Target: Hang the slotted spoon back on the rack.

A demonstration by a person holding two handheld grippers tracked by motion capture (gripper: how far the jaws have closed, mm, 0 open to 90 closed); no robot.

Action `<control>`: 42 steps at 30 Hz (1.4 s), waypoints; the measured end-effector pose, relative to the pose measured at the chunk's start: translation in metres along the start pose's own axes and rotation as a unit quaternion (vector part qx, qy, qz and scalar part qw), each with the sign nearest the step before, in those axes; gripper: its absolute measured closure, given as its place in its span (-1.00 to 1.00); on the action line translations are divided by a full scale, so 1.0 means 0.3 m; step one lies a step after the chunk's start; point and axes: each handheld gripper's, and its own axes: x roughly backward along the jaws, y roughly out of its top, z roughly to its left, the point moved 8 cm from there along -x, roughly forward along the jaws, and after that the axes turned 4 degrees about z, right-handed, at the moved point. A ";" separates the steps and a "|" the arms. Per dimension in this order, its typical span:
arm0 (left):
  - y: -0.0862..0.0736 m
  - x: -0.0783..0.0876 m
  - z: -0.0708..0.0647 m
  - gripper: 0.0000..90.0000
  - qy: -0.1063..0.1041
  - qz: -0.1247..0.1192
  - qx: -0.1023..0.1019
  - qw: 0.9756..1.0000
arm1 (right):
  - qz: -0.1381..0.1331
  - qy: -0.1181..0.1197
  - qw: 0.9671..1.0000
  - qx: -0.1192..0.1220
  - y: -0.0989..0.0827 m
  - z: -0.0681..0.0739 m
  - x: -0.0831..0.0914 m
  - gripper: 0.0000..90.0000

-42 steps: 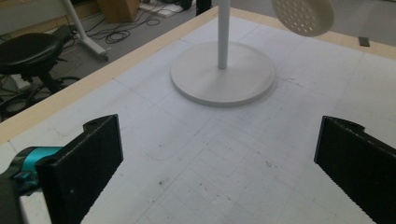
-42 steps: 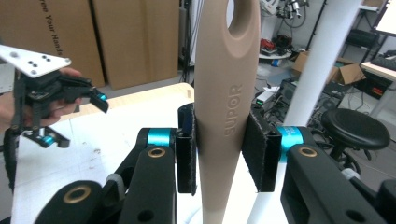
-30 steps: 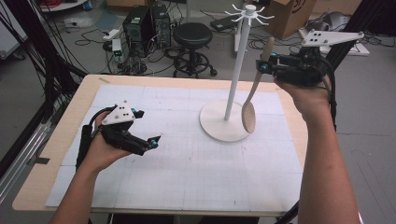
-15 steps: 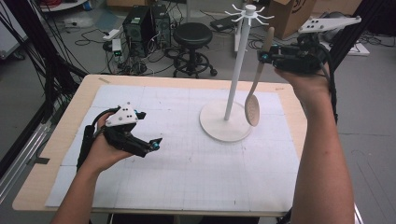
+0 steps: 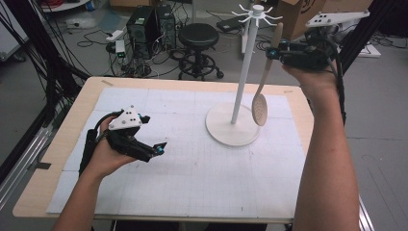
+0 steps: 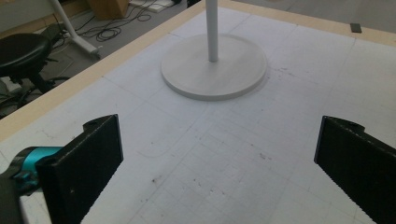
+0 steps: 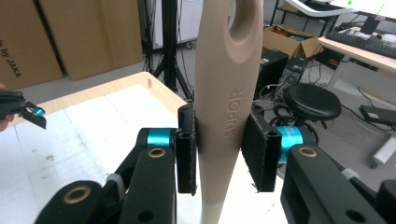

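Over the table [image 5: 57, 159], from the high view, a slotted spoon [image 5: 263, 79] is held up in the air by the right gripper [image 5: 272, 50], clamped near the top of its handle. Its perforated bowl hangs down just beside the pole of the white stand [image 5: 239, 84], above the stand's round base, and the handle's top is seen close to the prongs at the stand's crown. The left gripper [image 5: 159, 147] is rested low over the white gridded mat [image 5: 192, 183], well apart from the stand, its jaws spread and nothing between them.

Along the left gripper's own view, two black jaws are seen wide apart over the mat [image 6: 224, 158], and the stand's base [image 6: 214, 72] is framed ahead between them.

Along the right gripper's view, the beige handle [image 7: 226, 93] is pinched upright between both black pads [image 7: 186, 149], lettering embossed on it and a hanging hole seen at its top. A black stool [image 7: 313, 100] is spotted on the floor beyond.
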 end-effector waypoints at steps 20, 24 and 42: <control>-0.002 0.000 -0.002 -0.96 -0.004 0.000 0.001 1.000 | 0.008 -0.013 1.000 -0.013 0.007 -0.016 -0.019 0.52; -0.003 -0.001 -0.001 -0.96 -0.003 0.001 0.000 1.000 | 0.010 -0.015 1.000 -0.011 0.009 -0.019 -0.023 0.52; -0.008 -0.004 -0.001 -0.96 -0.004 0.005 -0.001 1.000 | 0.020 -0.036 0.999 -0.027 0.000 -0.066 -0.034 0.52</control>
